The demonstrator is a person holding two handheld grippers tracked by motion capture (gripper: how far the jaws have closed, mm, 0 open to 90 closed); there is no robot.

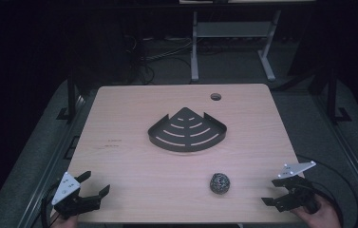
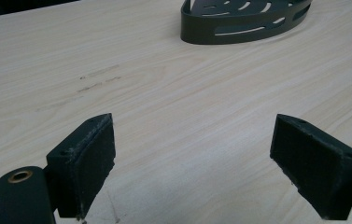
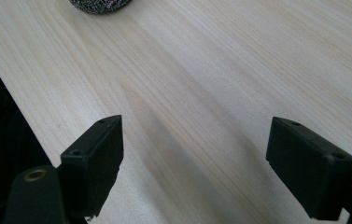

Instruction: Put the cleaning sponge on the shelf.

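On the wooden table point(image 1: 119, 166) a dark fan-shaped tray point(image 1: 187, 130) sits mid-table, a scrubbing ball point(image 1: 220, 183) nearer — left gripper point(image 1: 93, 187) and right gripper point(image 1: 274, 191), at the near corners, both gape empty.

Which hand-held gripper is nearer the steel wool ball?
Right. The right hand-held gripper sits just right of the ball; the left hand-held gripper is across the table near its left corner.

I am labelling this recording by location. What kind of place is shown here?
Probably a lab or workshop set up for recording, not a home. A bare wooden table holds just a dark slotted tray and a scrubber ball; cables lie on the floor beside a metal frame, in a dark room.
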